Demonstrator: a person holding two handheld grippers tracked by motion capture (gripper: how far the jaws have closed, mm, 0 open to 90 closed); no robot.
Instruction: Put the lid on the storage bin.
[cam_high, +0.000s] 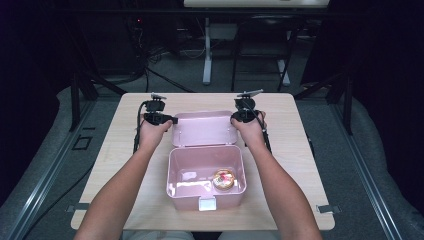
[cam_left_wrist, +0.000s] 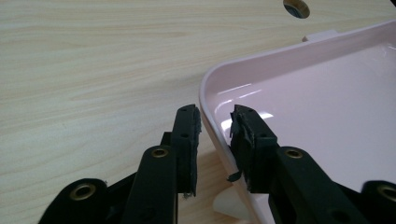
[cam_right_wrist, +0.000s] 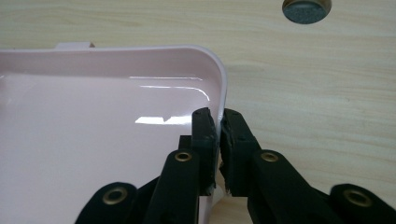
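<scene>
An open pink box (cam_high: 206, 192) stands on the wooden table, its lid (cam_high: 202, 129) laid back flat behind it. A round gold and red thing (cam_high: 223, 180) lies inside the box at the right. My left gripper (cam_high: 160, 118) is at the lid's left edge; in the left gripper view its jaws (cam_left_wrist: 215, 112) straddle the lid's rim (cam_left_wrist: 208, 95) with gaps on both sides, open. My right gripper (cam_high: 244, 116) is at the lid's right edge; the right gripper view has its pads (cam_right_wrist: 219, 114) pressed together on the rim (cam_right_wrist: 223, 79).
The box has a white latch (cam_high: 207, 203) on its near wall. A round hole with a grey plug (cam_right_wrist: 306, 7) is in the tabletop (cam_high: 295, 150) beyond the lid. Behind the table stand desk legs (cam_high: 207, 55) and cables on the floor.
</scene>
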